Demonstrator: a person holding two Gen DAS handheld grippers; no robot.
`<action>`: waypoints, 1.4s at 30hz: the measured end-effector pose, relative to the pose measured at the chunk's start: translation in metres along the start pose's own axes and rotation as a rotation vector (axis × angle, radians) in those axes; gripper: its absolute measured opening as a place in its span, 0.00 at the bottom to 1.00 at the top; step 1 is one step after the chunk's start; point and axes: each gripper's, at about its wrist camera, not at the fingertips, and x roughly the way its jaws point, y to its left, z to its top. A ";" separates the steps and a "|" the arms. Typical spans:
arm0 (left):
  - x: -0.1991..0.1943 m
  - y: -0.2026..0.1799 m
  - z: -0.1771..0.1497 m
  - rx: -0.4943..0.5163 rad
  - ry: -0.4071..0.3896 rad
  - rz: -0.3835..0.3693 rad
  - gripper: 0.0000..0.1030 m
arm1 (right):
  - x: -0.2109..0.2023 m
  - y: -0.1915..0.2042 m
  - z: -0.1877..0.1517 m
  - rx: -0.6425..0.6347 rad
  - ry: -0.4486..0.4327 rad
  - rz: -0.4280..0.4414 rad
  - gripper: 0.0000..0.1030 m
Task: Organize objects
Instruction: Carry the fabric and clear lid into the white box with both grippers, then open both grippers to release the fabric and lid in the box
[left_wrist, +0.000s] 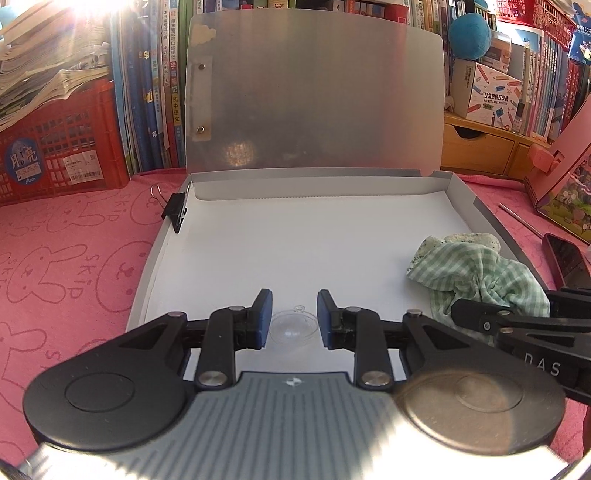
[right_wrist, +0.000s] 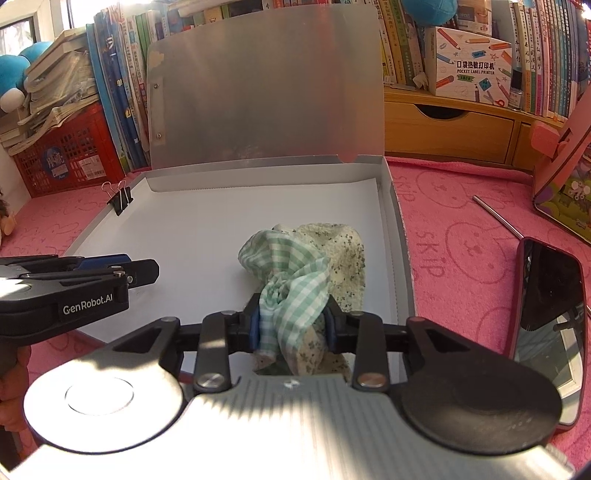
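Observation:
An open grey file box (left_wrist: 491, 218) lined with white paper lies on the pink cloth, its lid standing up at the back. My left gripper (left_wrist: 294, 319) is low over the box's near edge. Its blue pads sit against the sides of a small clear round plastic piece (left_wrist: 293, 326). My right gripper (right_wrist: 291, 325) is shut on a crumpled bundle of cloth (right_wrist: 295, 258), green checked and cream flowered. The bundle rests on the white paper in the box's near right corner. The left gripper (right_wrist: 147, 269) shows at the left edge of the right wrist view.
A black binder clip (left_wrist: 177, 214) grips the box's left rim. Right of the box lie a dark phone (right_wrist: 546, 325) and a thin metal rod (right_wrist: 498, 218). A red crate (left_wrist: 62, 147), rows of books, wooden drawers (right_wrist: 443, 125) and a pink stand (right_wrist: 561, 177) surround the table.

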 end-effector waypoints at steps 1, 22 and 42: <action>0.000 0.000 0.000 0.002 0.002 -0.001 0.30 | 0.000 0.000 0.000 0.002 -0.001 0.000 0.38; -0.022 -0.011 0.007 0.054 -0.047 -0.028 0.63 | -0.019 0.009 0.000 -0.040 -0.035 -0.005 0.71; -0.091 -0.002 -0.009 0.060 -0.135 -0.079 0.73 | -0.086 0.028 -0.013 -0.167 -0.156 0.015 0.81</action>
